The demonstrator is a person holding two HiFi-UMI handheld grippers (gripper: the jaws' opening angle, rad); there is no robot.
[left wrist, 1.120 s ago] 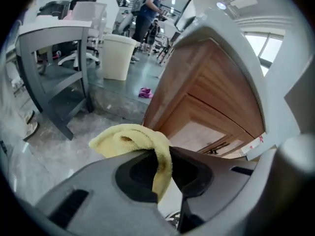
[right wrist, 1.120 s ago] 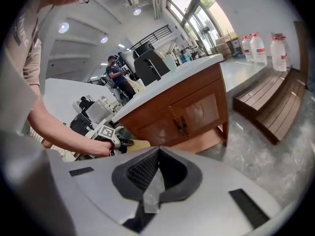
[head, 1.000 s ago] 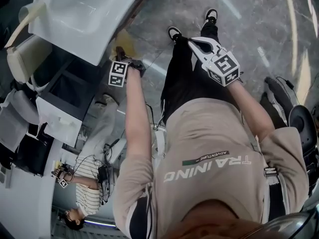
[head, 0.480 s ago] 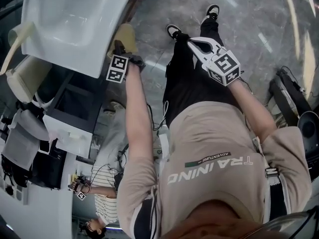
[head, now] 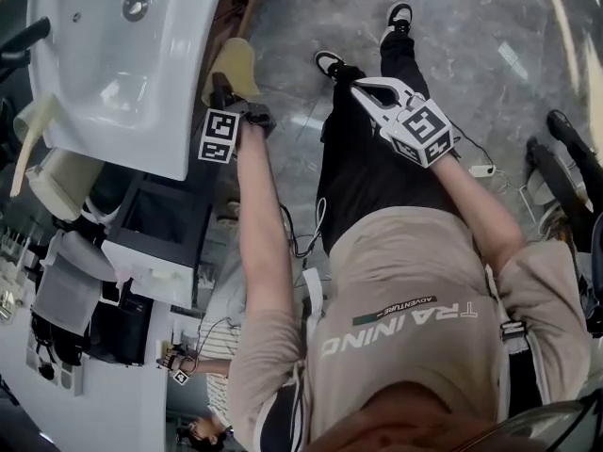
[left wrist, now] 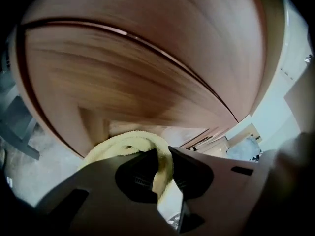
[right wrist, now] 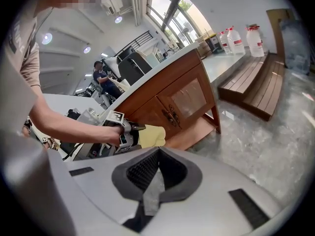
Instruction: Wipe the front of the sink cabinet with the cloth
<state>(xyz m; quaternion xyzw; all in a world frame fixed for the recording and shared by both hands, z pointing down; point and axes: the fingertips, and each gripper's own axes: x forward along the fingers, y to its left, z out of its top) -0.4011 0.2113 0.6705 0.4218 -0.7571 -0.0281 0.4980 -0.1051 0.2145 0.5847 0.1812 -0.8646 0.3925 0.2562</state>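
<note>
the wiping step is judged to be under way. at the left of the head view, a glossy white sink basin (head: 113, 73) is seen on top of the cabinet. the left gripper (left wrist: 162, 168) is clamped on the yellow terry cloth (left wrist: 129, 144), and its soft bunched fold is held low against the sink cabinet front (left wrist: 147, 73), a smooth reddish-brown wood panel with straight grain and a dark seam. actual contact cannot be confirmed. an even-pressure sweep toward the metal door handles (right wrist: 171, 115) is judged to be called for next. the right gripper (right wrist: 155, 173) is held idle with its jaws together on nothing, well apart from the cabinet, over the polished grey stone floor (right wrist: 275, 127).
</note>
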